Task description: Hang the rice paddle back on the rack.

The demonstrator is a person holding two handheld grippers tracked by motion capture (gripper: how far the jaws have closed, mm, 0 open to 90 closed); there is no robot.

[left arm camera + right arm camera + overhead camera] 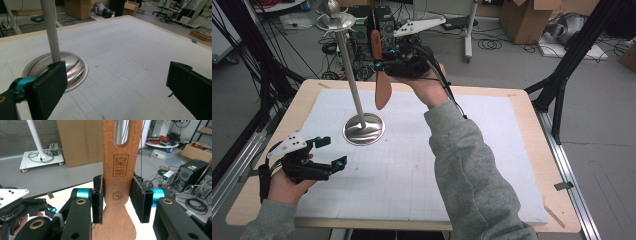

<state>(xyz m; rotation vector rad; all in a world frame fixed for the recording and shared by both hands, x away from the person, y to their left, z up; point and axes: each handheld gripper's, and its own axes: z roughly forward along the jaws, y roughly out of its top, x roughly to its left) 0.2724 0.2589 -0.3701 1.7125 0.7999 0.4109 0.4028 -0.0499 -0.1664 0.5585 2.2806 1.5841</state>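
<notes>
Currently your right gripper (378, 64), jaws clamped on the wooden spatula (382, 85), holds it aloft beside the hanging stand (355, 95) near the table's far edge; next, judged: thread its handle slot onto a hook, left gripper (332, 152) gaping idle.

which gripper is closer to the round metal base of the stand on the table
Left. The left gripper sits low, open, just beside the metal base. The right gripper is raised above, holding the wooden spatula.

wooden spatula (119, 170) upright | clamped at neck between both jaws | slot above
</notes>
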